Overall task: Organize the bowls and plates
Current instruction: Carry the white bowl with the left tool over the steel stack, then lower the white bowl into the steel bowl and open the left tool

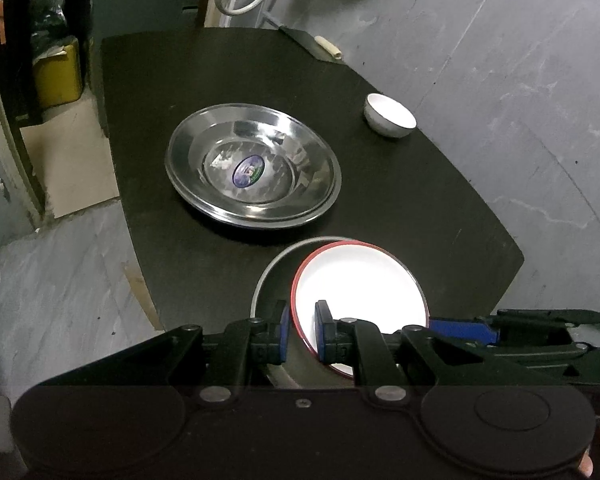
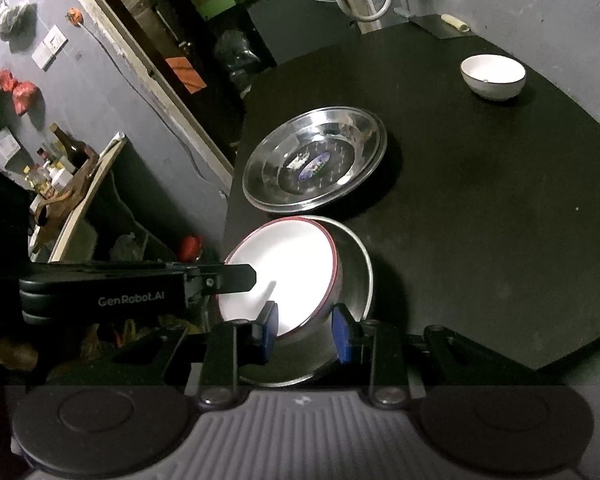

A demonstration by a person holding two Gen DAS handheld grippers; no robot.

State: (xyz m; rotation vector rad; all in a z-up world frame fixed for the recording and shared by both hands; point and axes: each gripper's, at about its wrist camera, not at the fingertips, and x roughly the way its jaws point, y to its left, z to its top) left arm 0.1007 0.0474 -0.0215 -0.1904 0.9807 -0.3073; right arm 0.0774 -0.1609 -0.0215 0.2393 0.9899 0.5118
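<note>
A white red-rimmed bowl (image 1: 360, 284) sits tilted inside a steel bowl (image 1: 270, 280) at the table's near edge. My left gripper (image 1: 302, 334) has its blue pads either side of the red-rimmed bowl's near rim, with a small gap showing. My right gripper (image 2: 306, 334) straddles the same bowl's (image 2: 284, 276) edge, jaws apart, over the steel bowl (image 2: 356, 280). A wide steel plate (image 1: 252, 166) lies mid-table, also in the right wrist view (image 2: 314, 160). A small white bowl (image 1: 389, 115) stands far right, also in the right wrist view (image 2: 493, 76).
The black table (image 1: 420, 200) ends close on the left, with grey floor below. A cleaver (image 1: 312, 42) lies at the far edge. A shelf with bottles (image 2: 56, 160) stands left of the table.
</note>
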